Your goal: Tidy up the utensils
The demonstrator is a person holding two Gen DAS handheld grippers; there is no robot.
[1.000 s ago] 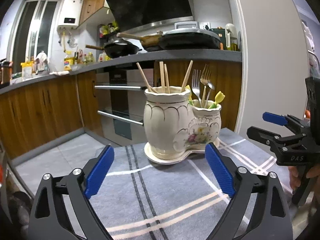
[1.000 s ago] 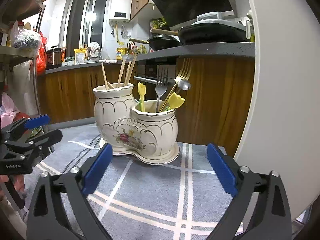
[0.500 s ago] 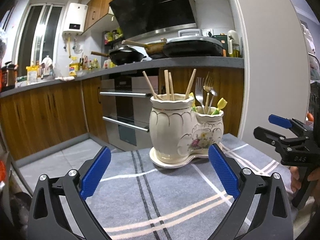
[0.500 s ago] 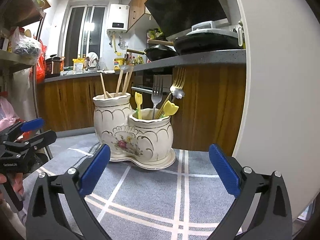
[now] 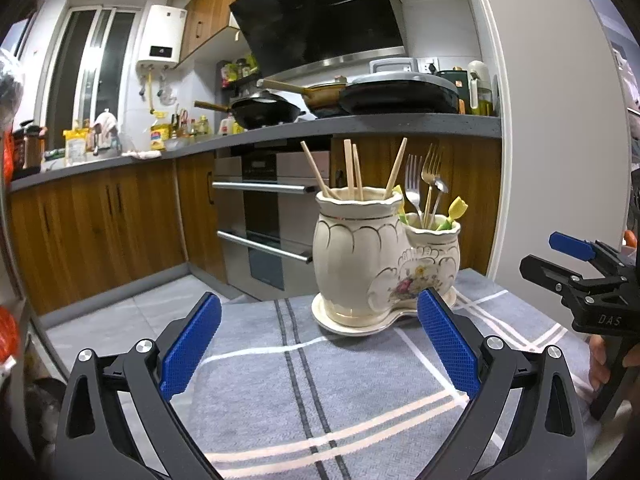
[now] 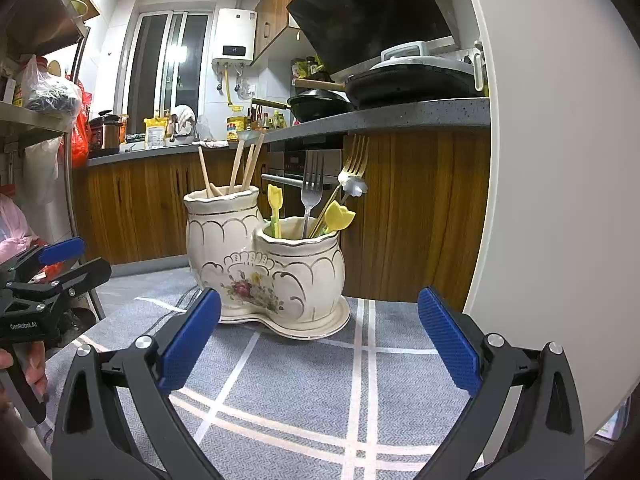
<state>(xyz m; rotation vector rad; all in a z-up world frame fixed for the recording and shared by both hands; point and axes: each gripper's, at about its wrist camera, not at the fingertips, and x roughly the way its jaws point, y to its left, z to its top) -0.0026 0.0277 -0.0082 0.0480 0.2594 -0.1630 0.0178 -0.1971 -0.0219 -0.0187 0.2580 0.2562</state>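
A cream ceramic double-pot holder (image 5: 372,264) (image 6: 272,268) stands on a grey striped cloth (image 5: 320,392). Wooden chopsticks (image 5: 352,170) (image 6: 244,166) stick out of its taller pot. The lower pot holds forks (image 5: 424,184) (image 6: 312,184), a spoon and yellow tulip-topped picks (image 6: 339,214). My left gripper (image 5: 320,344) is open and empty, a short way in front of the holder. My right gripper (image 6: 320,340) is open and empty too, facing the holder's lower pot. Each gripper shows at the edge of the other's view: the right gripper (image 5: 580,268) and the left gripper (image 6: 52,264).
Behind the table are wooden kitchen cabinets (image 5: 100,224), an oven (image 5: 264,216) and a countertop (image 5: 400,124) with pans. A white wall (image 6: 560,160) stands close on the right. A shelf (image 6: 36,120) with bags is at the far left. A hand (image 6: 24,372) holds the left gripper's handle.
Both grippers have drawn back and risen a little, so the holder looks smaller and farther away. Both stay open and empty.
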